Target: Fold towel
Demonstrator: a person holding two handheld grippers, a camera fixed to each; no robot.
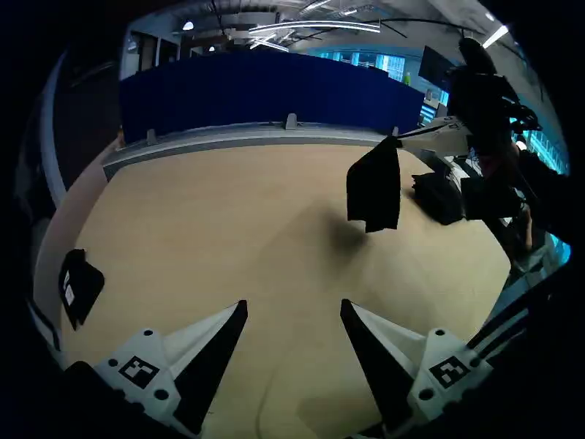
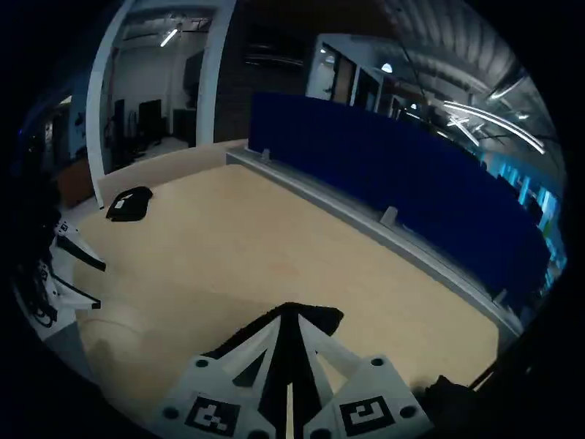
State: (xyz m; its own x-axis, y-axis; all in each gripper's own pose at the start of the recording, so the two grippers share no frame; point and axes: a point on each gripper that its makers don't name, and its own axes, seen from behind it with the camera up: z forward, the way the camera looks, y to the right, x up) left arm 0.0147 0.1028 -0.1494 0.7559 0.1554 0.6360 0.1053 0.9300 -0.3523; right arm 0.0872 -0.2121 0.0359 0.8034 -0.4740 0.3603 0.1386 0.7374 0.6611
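A black towel (image 1: 374, 186) hangs in the air over the light wooden table (image 1: 219, 219), pinched at its top corner by my right gripper (image 1: 402, 138) at the right of the left gripper view. In the right gripper view, that gripper (image 2: 292, 325) is shut, with a bit of the black towel (image 2: 319, 316) sticking out past its fingertips. My left gripper (image 1: 292, 322) is open low over the near part of the table, with nothing between its fingers. It also appears at the left edge of the right gripper view as the left gripper (image 2: 100, 284), open.
A folded black cloth with a white tag (image 1: 79, 285) lies near the table's left edge, also seen as the cloth (image 2: 129, 203). A dark pile of cloth (image 1: 439, 196) sits at the far right. A blue partition (image 1: 270, 99) runs along the back edge.
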